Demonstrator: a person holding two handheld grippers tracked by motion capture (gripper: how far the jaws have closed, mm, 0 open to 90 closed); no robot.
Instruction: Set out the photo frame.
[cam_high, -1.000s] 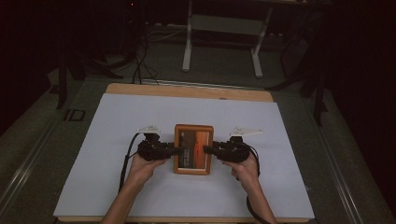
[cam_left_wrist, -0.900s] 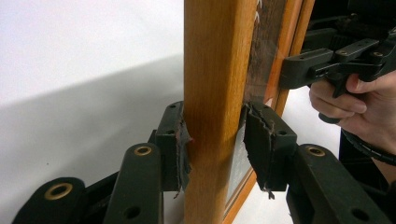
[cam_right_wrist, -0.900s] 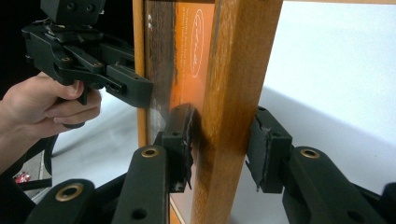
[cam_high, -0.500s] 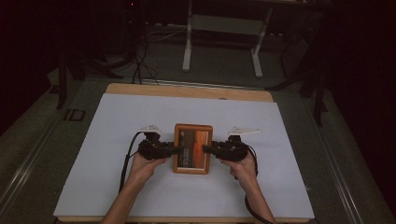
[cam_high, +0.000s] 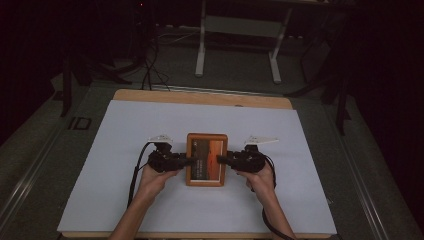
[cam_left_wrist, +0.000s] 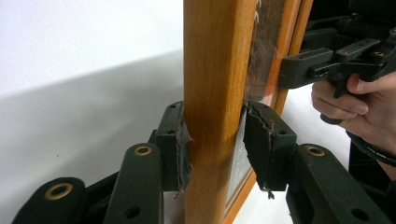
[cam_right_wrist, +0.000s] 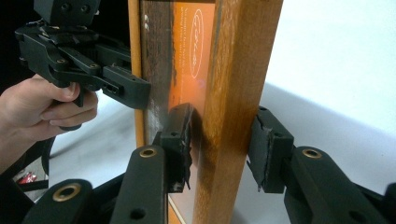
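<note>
The picture frame (cam_high: 206, 159) is held near the middle of the white table cover (cam_high: 110, 150), pinched on its left rail by the left gripper (cam_high: 189, 161) and on its right rail by the right gripper (cam_high: 222, 160). Grasping appears done; carrying or placing seemingly remains.

One picture frame (cam_high: 206, 159), two tongs (cam_high: 192, 161).

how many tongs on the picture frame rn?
2: left tongs grip the wooden picture frame on its left edge, right tongs on its right edge.
</note>
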